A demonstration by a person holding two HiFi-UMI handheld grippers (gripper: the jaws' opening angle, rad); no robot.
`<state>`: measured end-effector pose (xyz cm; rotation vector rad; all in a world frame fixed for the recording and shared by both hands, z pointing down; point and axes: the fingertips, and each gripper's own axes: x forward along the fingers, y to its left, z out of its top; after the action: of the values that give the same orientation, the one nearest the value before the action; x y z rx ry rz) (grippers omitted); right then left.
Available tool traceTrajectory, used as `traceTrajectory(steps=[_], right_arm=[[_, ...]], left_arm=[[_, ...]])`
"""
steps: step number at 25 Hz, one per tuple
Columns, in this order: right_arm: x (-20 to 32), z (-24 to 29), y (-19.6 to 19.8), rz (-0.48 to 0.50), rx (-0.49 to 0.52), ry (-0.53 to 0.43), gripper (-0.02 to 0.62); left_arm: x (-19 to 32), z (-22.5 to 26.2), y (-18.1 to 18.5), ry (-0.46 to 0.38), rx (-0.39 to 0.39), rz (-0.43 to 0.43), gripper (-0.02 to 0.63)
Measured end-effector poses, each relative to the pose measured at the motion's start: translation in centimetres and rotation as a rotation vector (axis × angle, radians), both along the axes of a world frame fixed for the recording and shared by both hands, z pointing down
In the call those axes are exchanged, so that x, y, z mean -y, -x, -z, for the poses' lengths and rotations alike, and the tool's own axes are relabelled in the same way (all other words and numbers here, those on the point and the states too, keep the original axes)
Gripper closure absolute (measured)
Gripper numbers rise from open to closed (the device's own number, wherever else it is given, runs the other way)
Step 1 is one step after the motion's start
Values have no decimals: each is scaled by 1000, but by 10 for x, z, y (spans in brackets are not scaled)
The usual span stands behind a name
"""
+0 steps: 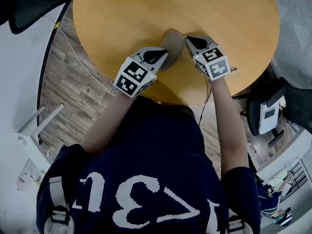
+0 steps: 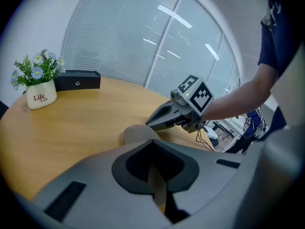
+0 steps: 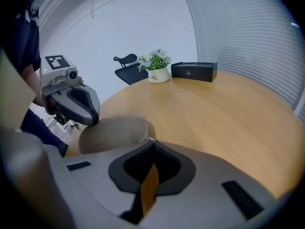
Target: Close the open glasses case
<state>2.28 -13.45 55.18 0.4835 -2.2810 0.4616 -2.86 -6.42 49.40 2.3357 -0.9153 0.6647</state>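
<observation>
A beige glasses case (image 1: pixel 171 44) lies on the round wooden table (image 1: pixel 122 13) near its front edge, and its lid looks down. My left gripper (image 1: pixel 164 57) is shut, its tips resting over the case's near left end; the case (image 2: pixel 137 133) shows just past its closed jaws. My right gripper (image 1: pixel 188 38) is shut too, empty, right beside the case's right end. From the right gripper view the case (image 3: pixel 114 133) lies left of the jaws, with the left gripper (image 3: pixel 89 119) on its far side. The left gripper view shows the right gripper (image 2: pixel 150 124) at the case's far edge.
A white flower pot (image 2: pixel 40 97) and a long black box (image 2: pixel 76 80) stand at the table's far side. An office chair (image 1: pixel 267 114) sits off the table to the right, another (image 3: pixel 127 72) behind the pot. The table's front rim (image 1: pixel 185 99) runs just behind both grippers.
</observation>
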Motion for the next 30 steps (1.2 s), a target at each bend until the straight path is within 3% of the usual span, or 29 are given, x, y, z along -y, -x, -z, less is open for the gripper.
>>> traceTrajectory(steps=[8,15,21,30], right_arm=[[-87,4,-54,-57,-18,85,574],[-160,-1,-48,-164,26,168,574],[-180,-2,-34,-108,31,154,574],[-175,-3,-36,-100,39,144,574]], left_arm=[[4,-2,-13,4,39,-77,594],[-26,15,11,22,-23,-8,593],[-28,-3,13,69,0,46,594],[-15,-3,-6,1,-53,45,594]])
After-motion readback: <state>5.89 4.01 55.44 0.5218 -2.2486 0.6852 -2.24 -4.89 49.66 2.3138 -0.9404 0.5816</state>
